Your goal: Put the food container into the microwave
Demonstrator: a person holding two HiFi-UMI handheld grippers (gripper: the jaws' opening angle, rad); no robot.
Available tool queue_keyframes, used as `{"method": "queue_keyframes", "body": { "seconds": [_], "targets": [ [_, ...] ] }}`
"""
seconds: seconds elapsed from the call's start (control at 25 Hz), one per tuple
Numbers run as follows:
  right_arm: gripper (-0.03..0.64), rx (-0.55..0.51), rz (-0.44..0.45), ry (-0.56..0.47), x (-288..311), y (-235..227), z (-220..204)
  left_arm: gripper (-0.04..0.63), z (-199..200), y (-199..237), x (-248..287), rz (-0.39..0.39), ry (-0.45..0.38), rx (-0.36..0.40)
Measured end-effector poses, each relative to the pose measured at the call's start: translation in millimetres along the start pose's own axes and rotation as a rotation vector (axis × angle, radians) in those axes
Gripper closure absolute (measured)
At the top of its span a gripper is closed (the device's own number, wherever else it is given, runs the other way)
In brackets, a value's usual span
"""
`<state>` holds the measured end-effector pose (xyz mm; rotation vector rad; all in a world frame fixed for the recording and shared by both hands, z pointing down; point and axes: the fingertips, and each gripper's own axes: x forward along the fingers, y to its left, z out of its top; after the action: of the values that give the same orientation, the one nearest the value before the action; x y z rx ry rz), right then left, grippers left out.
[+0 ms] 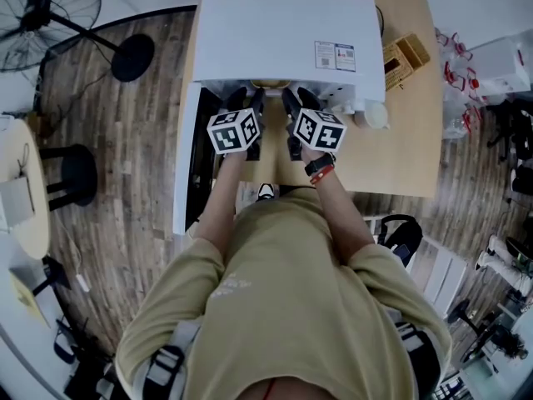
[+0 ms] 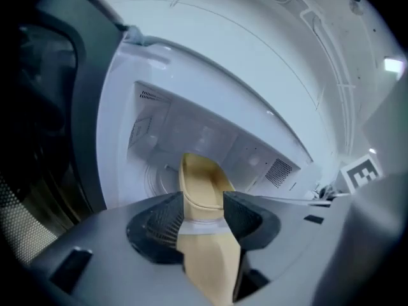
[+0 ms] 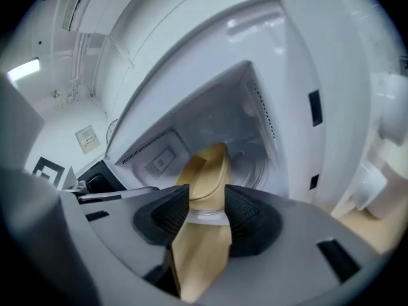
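Note:
A white microwave (image 1: 283, 32) stands on a wooden table (image 1: 408, 148), its door (image 1: 187, 157) swung open to the left. Both grippers are at the mouth of the oven, holding a tan food container between them. In the left gripper view the left gripper (image 2: 204, 215) is shut on one rim of the container (image 2: 201, 183), which reaches into the white cavity (image 2: 210, 129). In the right gripper view the right gripper (image 3: 207, 212) is shut on the opposite rim of the container (image 3: 207, 174). From the head view the left gripper (image 1: 241, 107) and right gripper (image 1: 301, 111) sit side by side under the microwave's front edge; the container is mostly hidden.
A woven box (image 1: 405, 57) and a white cup (image 1: 375, 115) rest on the table to the right of the microwave. On the floor to the left are a fan (image 1: 50, 11), a black stool (image 1: 75, 173) and a round table (image 1: 25, 190).

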<state>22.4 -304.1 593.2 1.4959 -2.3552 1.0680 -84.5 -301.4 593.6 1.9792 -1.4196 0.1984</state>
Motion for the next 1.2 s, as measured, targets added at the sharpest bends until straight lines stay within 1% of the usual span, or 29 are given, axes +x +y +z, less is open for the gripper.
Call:
{"method": "queue_keyframes", "body": {
  "seconds": [0.12, 0.28, 0.48, 0.64, 0.8, 0.88, 1.2],
  "targets": [
    [0.443, -0.025, -0.004, -0.010, -15.5, 5.8, -5.8, 0.394, -7.6, -4.7, -13.6, 0.004, 0.006, 0.025],
    [0.443, -0.043, -0.015, -0.029, -36.2, 11.6, -15.5, 0.394, -22.7, -8.9, -32.1, 0.019, 0.028, 0.091],
    [0.443, -0.056, -0.032, -0.045, -63.3, 16.6, -28.9, 0.397, -32.5, -18.6, -57.3, 0.015, 0.001, 0.103],
    [0.449, -0.084, -0.038, -0.052, -79.3, 20.5, -39.1, 0.420, -42.0, -28.6, -71.1, -0.002, -0.007, 0.127],
    [0.472, -0.122, -0.044, -0.042, -92.7, 22.2, -50.4, 0.443, -56.7, -36.4, -79.7, -0.008, 0.003, 0.135],
    [0.489, -0.128, -0.052, -0.038, -100.5, 20.5, -55.7, 0.474, -63.7, -41.2, -84.4, -0.009, 0.010, 0.139],
    [0.555, -0.168, -0.046, -0.031, -109.1, 24.7, -63.2, 0.529, -73.8, -45.5, -96.5, -0.008, 0.006, 0.147]
  ]
}}
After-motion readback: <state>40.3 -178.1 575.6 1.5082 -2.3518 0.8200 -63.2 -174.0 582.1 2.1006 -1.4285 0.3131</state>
